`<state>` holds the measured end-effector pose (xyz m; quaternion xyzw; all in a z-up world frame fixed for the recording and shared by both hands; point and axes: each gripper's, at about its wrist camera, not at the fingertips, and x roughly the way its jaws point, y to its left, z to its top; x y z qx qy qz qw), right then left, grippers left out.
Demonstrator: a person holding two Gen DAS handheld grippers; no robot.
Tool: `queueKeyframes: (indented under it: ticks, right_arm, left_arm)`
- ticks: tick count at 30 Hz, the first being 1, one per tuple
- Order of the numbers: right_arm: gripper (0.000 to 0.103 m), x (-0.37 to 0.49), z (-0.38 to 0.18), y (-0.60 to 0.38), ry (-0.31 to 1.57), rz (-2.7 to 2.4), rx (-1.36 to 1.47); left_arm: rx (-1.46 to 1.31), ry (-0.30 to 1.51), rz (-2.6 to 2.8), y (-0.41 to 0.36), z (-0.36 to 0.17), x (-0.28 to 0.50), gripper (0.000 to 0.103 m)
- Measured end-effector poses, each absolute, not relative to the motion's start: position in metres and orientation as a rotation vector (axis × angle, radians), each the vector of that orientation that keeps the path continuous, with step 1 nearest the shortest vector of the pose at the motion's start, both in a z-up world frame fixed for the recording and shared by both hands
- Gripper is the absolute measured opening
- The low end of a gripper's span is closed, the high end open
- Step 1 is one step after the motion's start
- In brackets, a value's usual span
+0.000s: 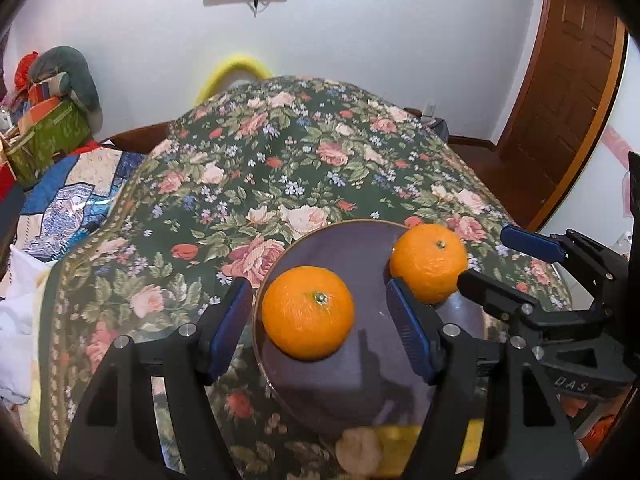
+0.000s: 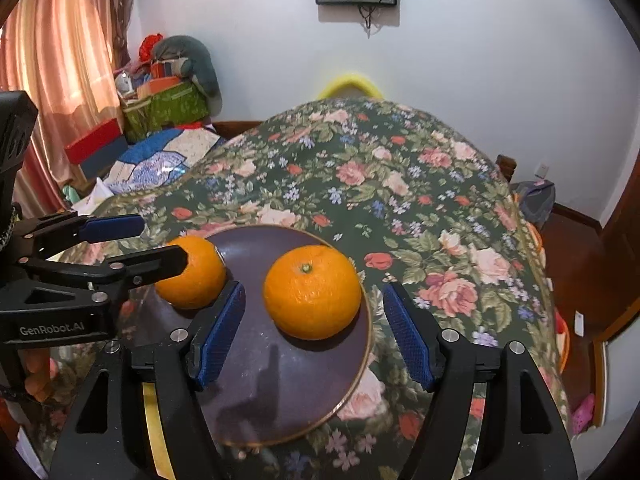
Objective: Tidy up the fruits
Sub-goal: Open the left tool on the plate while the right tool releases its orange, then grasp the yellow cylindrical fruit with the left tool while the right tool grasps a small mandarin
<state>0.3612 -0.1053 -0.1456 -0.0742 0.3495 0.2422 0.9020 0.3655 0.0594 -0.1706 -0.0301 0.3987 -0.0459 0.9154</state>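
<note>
Two oranges lie on a dark purple plate [image 1: 360,376] with a gold rim, on the floral cloth. In the left wrist view, the nearer orange [image 1: 308,312] sits between the blue pads of my left gripper [image 1: 320,292], with a gap on each side; the gripper is open. The other orange [image 1: 428,262] lies at the plate's right rim, where my right gripper [image 1: 484,256] straddles it. In the right wrist view, that orange [image 2: 312,292] rests between the pads of my right gripper [image 2: 314,286], untouched. The left gripper [image 2: 164,240] reaches in over the left orange [image 2: 196,276].
The table carries a dark green floral cloth [image 1: 280,168]. A yellow rimmed object [image 2: 154,420] pokes out under the plate's near edge. A yellow chair back [image 1: 236,68] stands beyond the table. Boxes and bedding [image 2: 160,108] pile up at the left; a wooden door [image 1: 568,80] is at the right.
</note>
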Motion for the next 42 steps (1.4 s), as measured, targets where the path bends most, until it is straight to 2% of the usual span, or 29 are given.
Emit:
queueKeyframes:
  ticks: [17,24,38,42]
  right_arm:
    - [0.069,0.287,-0.093,-0.123,0.641,0.49,-0.124]
    - [0.071,0.252,-0.088,-0.128,0.629,0.5,-0.135]
    - [0.073,0.221,-0.128,-0.134,0.729,0.509,-0.126]
    - [0.073,0.219,-0.14,-0.139,0.754,0.492,-0.134]
  left_arm:
    - [-0.056,0.746,-0.066,0.062,-0.11,0.273,0.071]
    - [-0.033,0.739,-0.056,0.059,-0.102,0.23,0.077]
    - [-0.019,0.827,-0.045,0.057,-0.147,0.185,0.077]
    - [-0.04,0.891,-0.059,0.056,-0.171,0.186,0.067]
